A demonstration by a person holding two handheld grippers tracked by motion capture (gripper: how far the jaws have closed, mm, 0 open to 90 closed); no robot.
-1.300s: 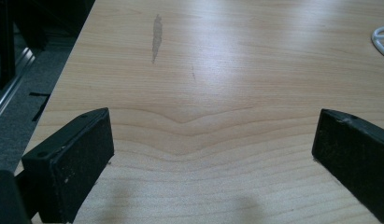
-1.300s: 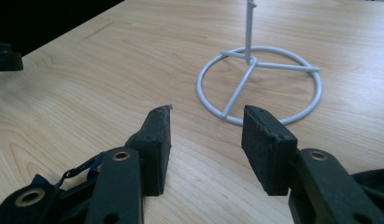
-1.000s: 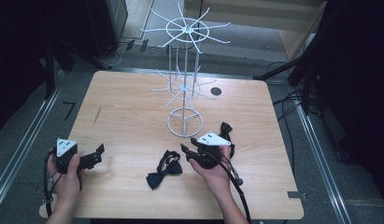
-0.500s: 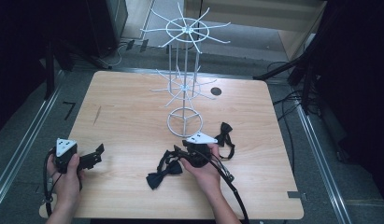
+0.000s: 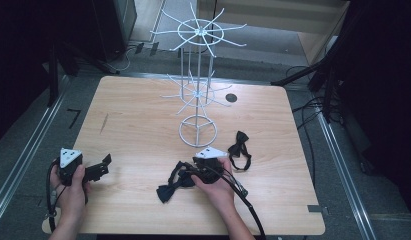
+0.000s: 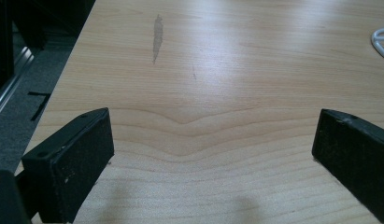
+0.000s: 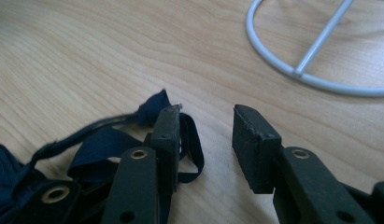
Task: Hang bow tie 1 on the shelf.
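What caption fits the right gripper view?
Open right gripper beside a dark blue bow tie on the table, white wire stand base behind.

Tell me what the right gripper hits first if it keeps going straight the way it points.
Probably bare table: the right gripper points past the bow tie's strap at its left jaw. The stand's base ring lies off to the right, likely missed.

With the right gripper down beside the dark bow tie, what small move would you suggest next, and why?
Probably shift the right gripper slightly toward the bow tie's strap and then close. Its jaws stand open with bare table between them, and the navy bow tie lies outside one jaw, so closing now would likely catch nothing. The left gripper is open and idle.
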